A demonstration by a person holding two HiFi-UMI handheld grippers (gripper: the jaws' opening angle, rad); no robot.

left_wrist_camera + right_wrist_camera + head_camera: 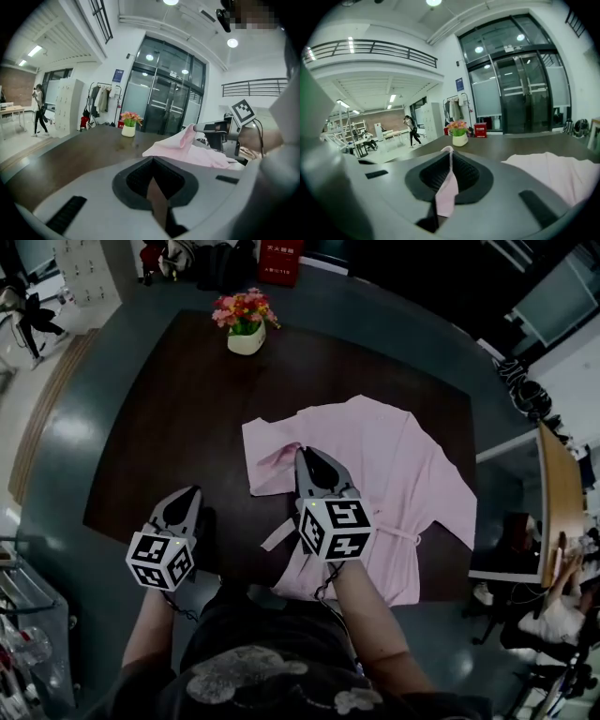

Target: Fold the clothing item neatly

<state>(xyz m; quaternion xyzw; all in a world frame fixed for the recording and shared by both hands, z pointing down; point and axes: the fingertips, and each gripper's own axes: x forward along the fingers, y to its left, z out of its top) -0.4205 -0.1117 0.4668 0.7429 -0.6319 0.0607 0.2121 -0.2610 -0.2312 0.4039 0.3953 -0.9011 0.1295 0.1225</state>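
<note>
The pale pink cloth garment (403, 484) lies spread on the dark brown tabletop (159, 418), from the centre to the right of the head view. Our right tongs (304, 457) are clamped on a fold near its upper left edge (a pink strip shows between the jaws). Our left tongs (193, 495), at lower left, are fully closed on nothing, over bare tabletop. A white pot of pink and red flowers (246, 324) stands at top centre.

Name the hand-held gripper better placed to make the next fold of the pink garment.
Right. The right hand-held gripper is clamped on a pinch of the pink garment; the left hand-held gripper is shut, empty, over the table beside it.
</note>
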